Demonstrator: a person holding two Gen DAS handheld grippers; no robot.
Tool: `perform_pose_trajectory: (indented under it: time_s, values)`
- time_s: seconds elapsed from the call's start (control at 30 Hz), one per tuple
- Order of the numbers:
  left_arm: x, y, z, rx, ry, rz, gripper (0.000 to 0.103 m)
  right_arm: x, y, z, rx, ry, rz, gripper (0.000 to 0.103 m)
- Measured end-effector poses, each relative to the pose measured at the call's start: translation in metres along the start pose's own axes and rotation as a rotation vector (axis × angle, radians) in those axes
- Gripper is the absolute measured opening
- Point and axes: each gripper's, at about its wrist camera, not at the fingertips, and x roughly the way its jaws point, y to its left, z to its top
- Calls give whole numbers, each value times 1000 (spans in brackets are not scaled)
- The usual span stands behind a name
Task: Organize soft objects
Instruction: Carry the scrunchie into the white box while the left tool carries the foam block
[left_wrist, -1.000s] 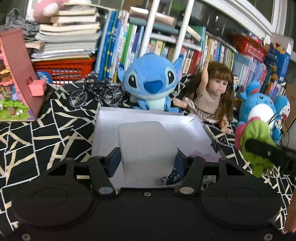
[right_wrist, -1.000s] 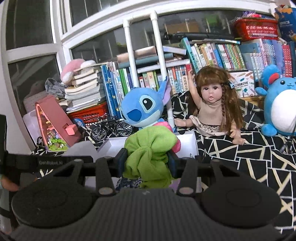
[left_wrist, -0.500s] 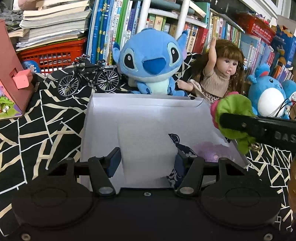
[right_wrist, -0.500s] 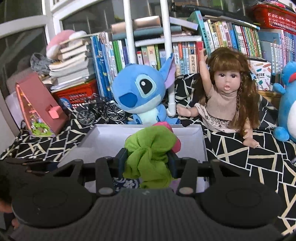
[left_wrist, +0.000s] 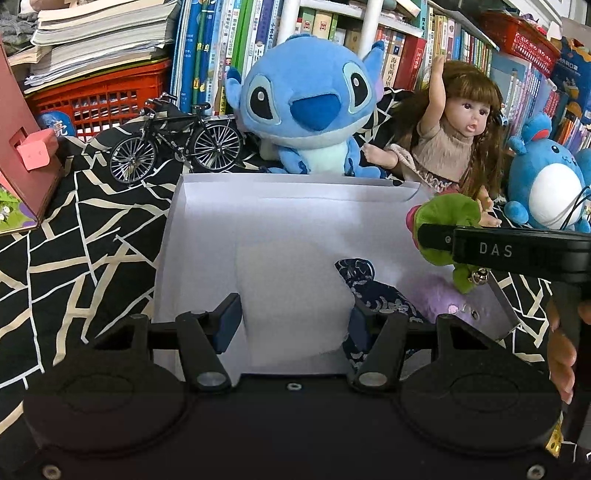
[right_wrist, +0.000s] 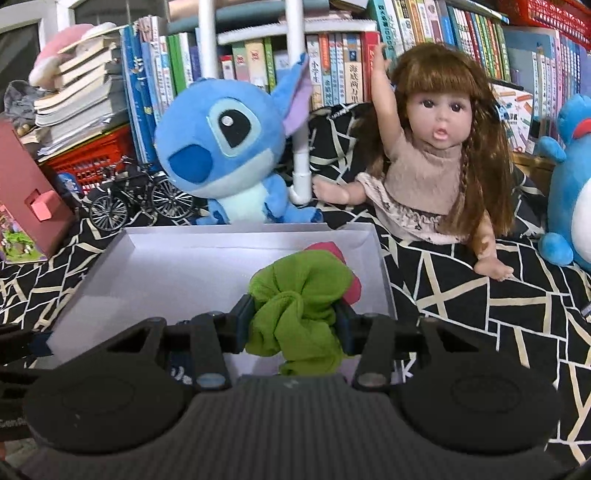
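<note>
A white cardboard box (left_wrist: 258, 229) lies open on the patterned cloth; it also shows in the right wrist view (right_wrist: 177, 266). My left gripper (left_wrist: 293, 321) is shut on a pale white soft block (left_wrist: 291, 295) held low inside the box. A dark blue patterned pouch (left_wrist: 373, 295) and a purple plush (left_wrist: 450, 299) lie in the box's right part. My right gripper (right_wrist: 293, 321) is shut on a green and pink soft toy (right_wrist: 299, 295), held above the box's right side; the toy also shows in the left wrist view (left_wrist: 447, 221).
Behind the box sit a blue Stitch plush (left_wrist: 306, 110), a doll (left_wrist: 454, 136), a blue round plush (left_wrist: 546, 177) and a model bicycle (left_wrist: 177, 144). A pink toy house (left_wrist: 22, 147) stands left. Bookshelves and a red basket (left_wrist: 99, 96) line the back.
Both grippers have moved forward and down toward the box. The white block now sits lower inside it, and the green toy has come over the box's right edge.
</note>
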Motion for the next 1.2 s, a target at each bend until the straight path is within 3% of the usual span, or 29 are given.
perform_pose_trajectory:
  time_s: [0.73, 1.2]
  values:
    - [16, -1, -7, 4, 13, 7, 58, 19, -9, -10, 48, 38, 6, 50]
    - [21, -14, -6, 24, 19, -46, 59, 21, -14, -13, 68, 48, -14, 51]
